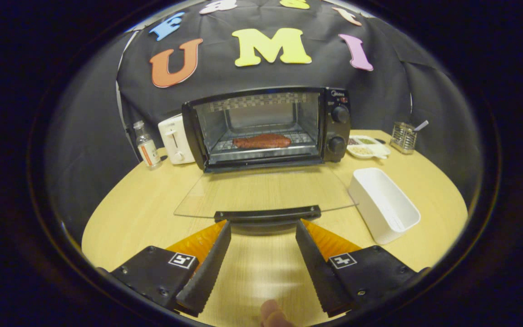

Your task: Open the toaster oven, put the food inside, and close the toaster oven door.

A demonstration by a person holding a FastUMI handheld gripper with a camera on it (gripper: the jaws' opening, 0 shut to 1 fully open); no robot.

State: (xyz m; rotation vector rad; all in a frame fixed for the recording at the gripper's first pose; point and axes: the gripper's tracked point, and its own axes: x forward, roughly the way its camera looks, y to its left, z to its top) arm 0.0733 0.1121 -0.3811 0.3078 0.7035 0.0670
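Lowered door (pixel 266 193) before open fingers (pixel 220 245)

Gripper view. The gripper (pixel 263 223) has its fingers spread wide, with nothing between them, their tips just short of the door handle (pixel 267 214). The glass door (pixel 266 190) of the toaster oven (pixel 266 128) lies folded down flat over the wooden table (pixel 120 213). A piece of meat (pixel 261 141) rests on the rack inside. Nearby stand a white bin (pixel 383 204), a white toaster (pixel 176 138), a small bottle (pixel 147 145), a divided dish (pixel 367 146) and a wire holder (pixel 403 136).

Wooden table (pixel 143 213), toaster oven (pixel 334 122), white toaster (pixel 175 138), bottle (pixel 147 146), white bin (pixel 386 206)
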